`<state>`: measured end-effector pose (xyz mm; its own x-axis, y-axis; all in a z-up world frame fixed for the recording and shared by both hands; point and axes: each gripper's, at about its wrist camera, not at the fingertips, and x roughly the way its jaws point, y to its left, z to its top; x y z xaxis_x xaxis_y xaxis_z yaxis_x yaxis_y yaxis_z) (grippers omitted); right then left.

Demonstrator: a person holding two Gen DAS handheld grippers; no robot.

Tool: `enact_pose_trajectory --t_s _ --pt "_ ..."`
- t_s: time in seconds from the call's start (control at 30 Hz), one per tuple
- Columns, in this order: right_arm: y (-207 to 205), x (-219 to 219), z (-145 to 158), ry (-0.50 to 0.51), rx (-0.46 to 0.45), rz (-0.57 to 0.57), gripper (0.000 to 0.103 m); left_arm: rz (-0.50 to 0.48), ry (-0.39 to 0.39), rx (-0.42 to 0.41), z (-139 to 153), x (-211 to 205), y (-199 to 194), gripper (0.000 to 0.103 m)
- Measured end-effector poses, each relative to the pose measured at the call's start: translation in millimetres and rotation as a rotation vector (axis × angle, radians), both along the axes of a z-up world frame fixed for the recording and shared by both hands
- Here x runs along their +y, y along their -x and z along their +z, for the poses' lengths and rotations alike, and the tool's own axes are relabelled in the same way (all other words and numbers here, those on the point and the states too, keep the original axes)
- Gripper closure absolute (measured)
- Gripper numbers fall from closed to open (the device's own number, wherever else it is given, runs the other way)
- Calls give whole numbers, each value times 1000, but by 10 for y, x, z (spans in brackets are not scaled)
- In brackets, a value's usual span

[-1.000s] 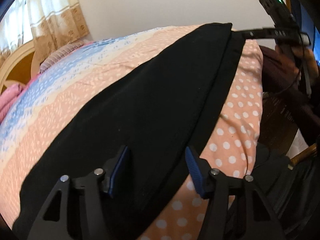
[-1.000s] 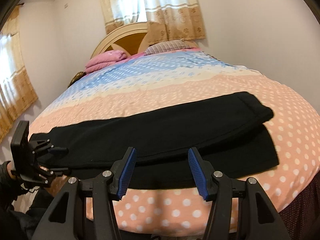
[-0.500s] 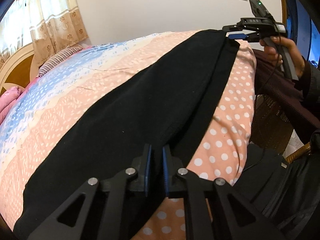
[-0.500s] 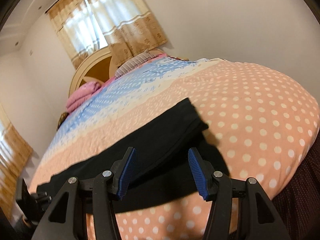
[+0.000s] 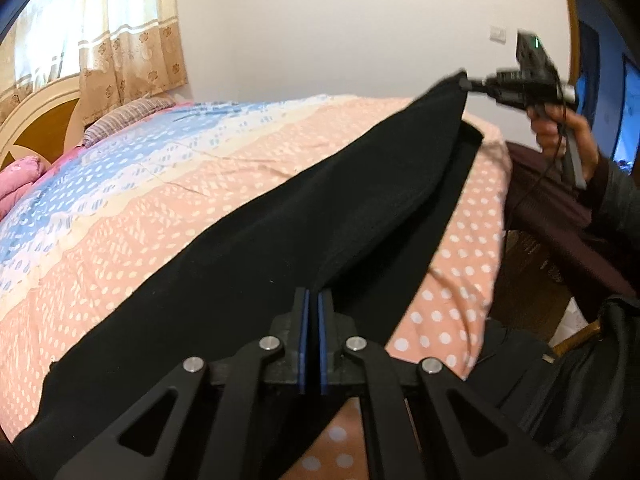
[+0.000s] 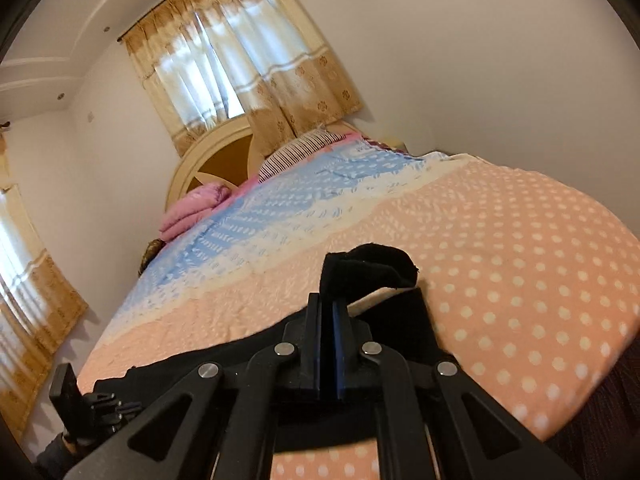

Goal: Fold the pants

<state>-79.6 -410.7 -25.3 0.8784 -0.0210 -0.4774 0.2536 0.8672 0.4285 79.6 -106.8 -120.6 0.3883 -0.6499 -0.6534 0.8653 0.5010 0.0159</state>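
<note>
Black knit pants (image 5: 248, 280), soft, light and limp, lie lengthwise along the near edge of the bed (image 5: 168, 184), already doubled leg on leg. My left claw (image 5: 311, 304) is clamped on the near edge of the upper layer; my right claw (image 6: 326, 312) is pinched on the far end, where the cloth bunches above the pads and lifts off the lower layer. I judge the fabric will sag between the two grips and could slip if only one layer is caught, so both layers at the corners are the hold to take
</note>
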Motion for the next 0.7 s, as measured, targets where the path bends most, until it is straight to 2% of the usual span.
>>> enact_pose_trajectory --t_s 0.13,0.2,0.43,0.6,0.7 --pt "130 -126 -350 -8 102 -36 98 -28 -29 25 -135 1 67 98" --pt "139 -220 -470 -60 125 -37 98 -40 -51 31 -223 -26 114 98" --pt "121 -176 -466 -45 139 -18 98 -37 -23 53 -326 -16 164 98" --pt "187 -185 -333 -48 84 -18 99 -14 21 48 -230 113 124 98" --pt "196 -207 -315 -31 86 -30 99 7 39 46 -194 204 84 98"
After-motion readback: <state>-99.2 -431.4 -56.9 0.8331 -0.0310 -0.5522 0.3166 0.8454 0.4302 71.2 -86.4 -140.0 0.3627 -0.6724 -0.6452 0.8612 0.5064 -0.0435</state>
